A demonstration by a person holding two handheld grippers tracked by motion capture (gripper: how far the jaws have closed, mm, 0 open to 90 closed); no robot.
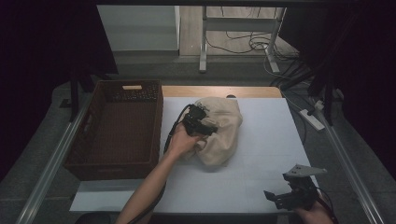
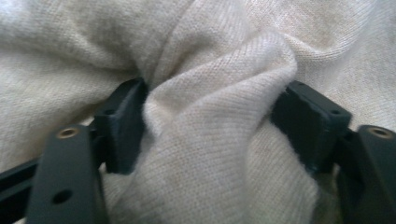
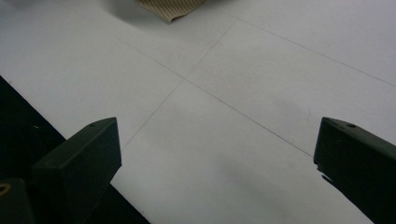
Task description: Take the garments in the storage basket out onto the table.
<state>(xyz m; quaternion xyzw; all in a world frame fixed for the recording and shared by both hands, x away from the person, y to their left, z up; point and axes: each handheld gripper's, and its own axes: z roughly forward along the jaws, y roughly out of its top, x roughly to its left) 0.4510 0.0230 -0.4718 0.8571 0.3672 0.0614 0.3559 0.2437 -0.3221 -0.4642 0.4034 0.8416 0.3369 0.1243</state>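
Fingers (image 2: pixel 123 126) around a cream sweater (image 2: pixel 210 140) fold

The right gripper (image 3: pixel 217 163) hangs wide apart over the white table (image 3: pixel 261 70); a cream cloth edge (image 3: pixel 170 9) lies beyond.

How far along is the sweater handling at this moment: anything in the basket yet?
Done: nothing is in the brown basket yet. In hand: the left gripper has a fold of the cream sweater between its jaws, though they look wide apart. The right gripper waits open over the white table. Left, probably: lifting the sweater into the basket.
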